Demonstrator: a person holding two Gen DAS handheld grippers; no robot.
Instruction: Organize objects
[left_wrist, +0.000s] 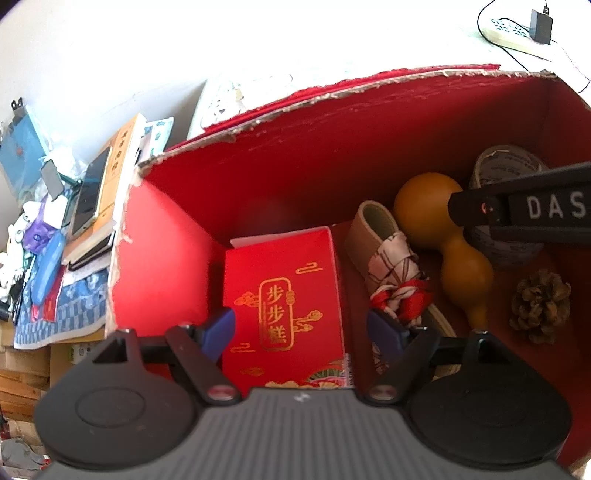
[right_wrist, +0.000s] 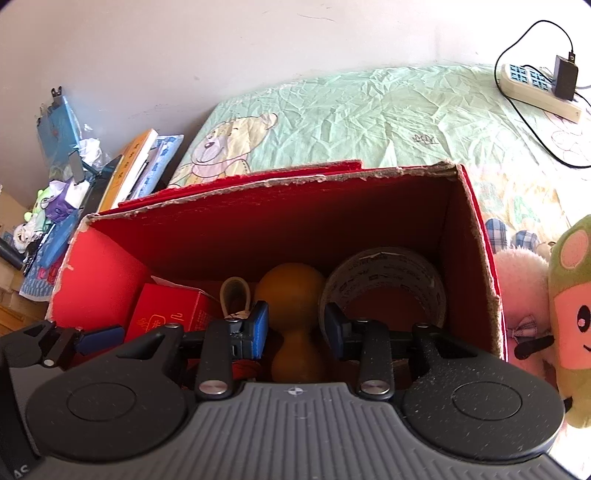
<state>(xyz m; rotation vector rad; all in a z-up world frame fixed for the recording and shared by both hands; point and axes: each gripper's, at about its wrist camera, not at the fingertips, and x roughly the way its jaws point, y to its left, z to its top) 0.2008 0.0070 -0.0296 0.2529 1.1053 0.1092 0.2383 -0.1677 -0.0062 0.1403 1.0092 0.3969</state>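
Both jaws stand open and hold nothing. Left gripper (left_wrist: 301, 334): blue pads wide apart, straddling the near end of the red gift box (left_wrist: 284, 295) without clear contact. Right gripper (right_wrist: 297, 328): pads set narrower but still parted, the waist of the gourd (right_wrist: 293, 314) between them; whether they touch it I cannot tell.

Key relation: gourd lies straight ahead of the right jaws, long axis running roughly fore-and-aft along the fingers, big bulb at the far end, smaller bulb nearer. Right hand is clearly the nearer one to it; from the left wrist view the gourd sits off to the right, behind the right gripper's arm. My reading: the right hand's next grip falls across the narrow waist, the left hand's across the gift box's width.

All of this sits inside the red cardboard carton (right_wrist: 476, 258), open-topped with ragged edges.

Count, near to far, inside the carton:
- gift box, red with gold characters: one, left side
- small cloth shoe with red tie (left_wrist: 391, 266): one, between gift box and gourd
- gourd: one
- pine cone (left_wrist: 541, 304): one, right of gourd
- tape roll (right_wrist: 384, 284): one, far right, partly behind the gourd

Outside the carton: plush toy (right_wrist: 572, 321) just beside its right wall; green bedsheet (right_wrist: 369, 110) beyond; power strip (right_wrist: 535, 88) with charger at the far corner; book pile (right_wrist: 133, 166) off left.
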